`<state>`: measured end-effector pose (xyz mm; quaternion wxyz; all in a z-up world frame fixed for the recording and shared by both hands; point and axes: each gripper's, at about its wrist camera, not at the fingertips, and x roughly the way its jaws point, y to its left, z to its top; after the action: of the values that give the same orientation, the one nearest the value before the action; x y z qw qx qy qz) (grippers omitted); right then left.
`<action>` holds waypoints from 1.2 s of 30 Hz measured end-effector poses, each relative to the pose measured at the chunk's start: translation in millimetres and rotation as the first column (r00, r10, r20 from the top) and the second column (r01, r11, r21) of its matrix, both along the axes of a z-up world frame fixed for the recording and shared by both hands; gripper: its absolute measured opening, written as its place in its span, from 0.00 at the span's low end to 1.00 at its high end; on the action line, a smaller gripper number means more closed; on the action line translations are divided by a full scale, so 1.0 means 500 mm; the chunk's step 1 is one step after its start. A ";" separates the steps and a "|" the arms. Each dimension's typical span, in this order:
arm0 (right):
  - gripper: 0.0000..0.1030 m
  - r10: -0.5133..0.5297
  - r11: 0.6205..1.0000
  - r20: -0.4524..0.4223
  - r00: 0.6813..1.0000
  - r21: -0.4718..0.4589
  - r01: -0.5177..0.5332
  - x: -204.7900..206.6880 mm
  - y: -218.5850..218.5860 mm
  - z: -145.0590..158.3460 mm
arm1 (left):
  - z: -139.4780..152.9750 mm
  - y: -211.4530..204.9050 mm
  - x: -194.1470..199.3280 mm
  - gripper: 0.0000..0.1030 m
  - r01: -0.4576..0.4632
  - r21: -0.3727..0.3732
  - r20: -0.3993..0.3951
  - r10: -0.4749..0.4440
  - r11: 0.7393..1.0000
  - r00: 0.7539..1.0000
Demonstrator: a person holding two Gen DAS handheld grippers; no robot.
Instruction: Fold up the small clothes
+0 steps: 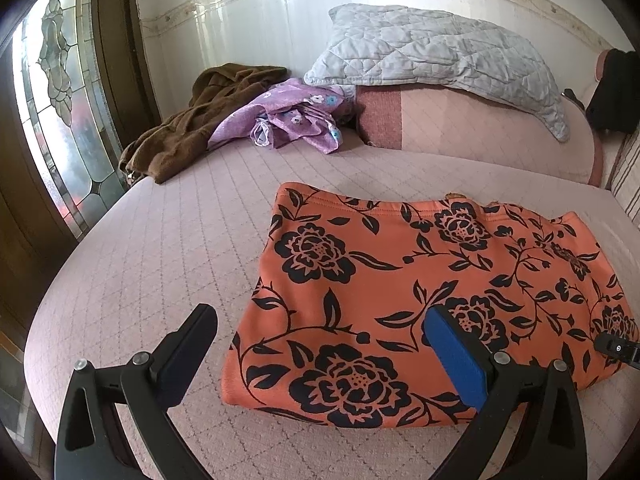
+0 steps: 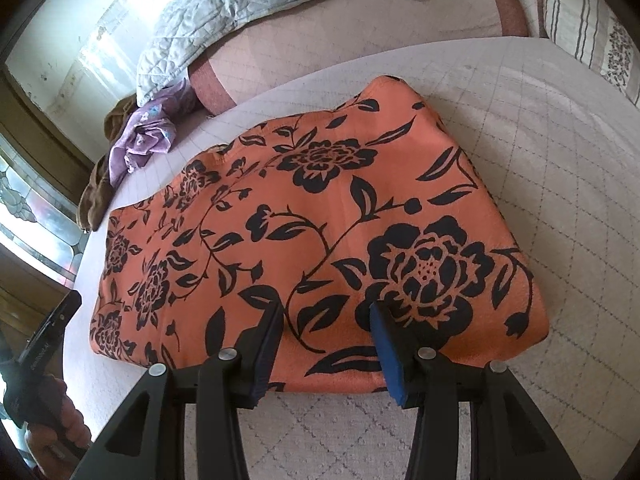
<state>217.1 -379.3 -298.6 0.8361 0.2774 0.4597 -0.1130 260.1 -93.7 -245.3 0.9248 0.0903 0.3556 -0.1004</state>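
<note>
An orange garment with black flowers [image 1: 400, 280] lies folded flat on the pink quilted bed [image 1: 160, 240]. It also shows in the right wrist view [image 2: 320, 220]. My left gripper [image 1: 320, 320] is open wide over the garment's near left corner, one finger off the cloth, the blue-padded finger above it. My right gripper [image 2: 324, 312] is open, its fingers over the garment's near edge, holding nothing. The tip of the right gripper shows at the right edge of the left wrist view [image 1: 616, 346].
A brown garment [image 1: 188, 120] and a purple flowered cloth [image 1: 296, 120] lie at the bed's far left. A grey quilted pillow [image 1: 440, 56] rests on a pink bolster [image 1: 460, 124]. A glass door [image 1: 60, 100] stands left. A striped pillow [image 2: 588, 20] lies far right.
</note>
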 end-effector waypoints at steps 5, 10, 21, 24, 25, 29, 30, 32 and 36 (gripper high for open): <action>0.51 0.006 1.000 -0.004 1.000 -0.008 -0.006 0.005 0.005 0.000 | -0.003 -0.002 0.002 1.00 0.002 0.009 0.001 -0.002 1.000 1.000; 0.52 0.007 1.000 -0.005 1.000 -0.010 -0.007 0.007 0.006 -0.001 | -0.008 -0.005 0.004 1.00 0.003 0.018 -0.003 -0.003 1.000 1.000; 0.53 0.006 1.000 -0.005 1.000 -0.010 -0.006 0.007 0.007 -0.001 | -0.025 -0.010 0.011 1.00 0.001 0.044 -0.017 0.000 0.999 1.000; 0.53 0.007 1.000 -0.005 1.000 -0.010 -0.007 0.008 0.006 -0.002 | -0.025 -0.009 0.013 1.00 -0.006 0.044 -0.016 0.007 0.999 1.000; 0.53 0.006 1.000 -0.005 1.000 -0.010 -0.006 0.007 0.006 -0.001 | -0.023 -0.008 0.013 1.00 -0.010 0.040 -0.016 0.011 0.999 1.000; 0.53 0.006 1.000 -0.003 1.000 -0.005 -0.006 0.006 0.006 -0.001 | -0.017 -0.006 0.007 1.00 -0.019 0.028 -0.012 0.019 0.999 1.000; 0.53 0.005 1.000 -0.002 1.000 -0.003 -0.005 0.005 0.007 0.000 | -0.015 -0.005 0.004 1.00 -0.020 0.027 -0.010 0.021 0.999 1.000; 0.53 0.004 1.000 0.004 1.000 0.004 -0.004 0.000 0.005 0.001 | -0.011 -0.004 -0.004 1.00 -0.023 0.024 -0.004 0.023 0.999 1.000; 0.53 -0.010 1.000 0.025 1.000 0.028 0.009 -0.016 0.000 0.007 | -0.005 0.001 -0.018 1.00 -0.034 0.010 -0.006 0.034 0.999 0.999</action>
<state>208.9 -379.2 -294.9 0.8374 0.2923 0.4493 -0.1070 251.0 -93.1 -247.7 0.9248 0.0884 0.3606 -0.0831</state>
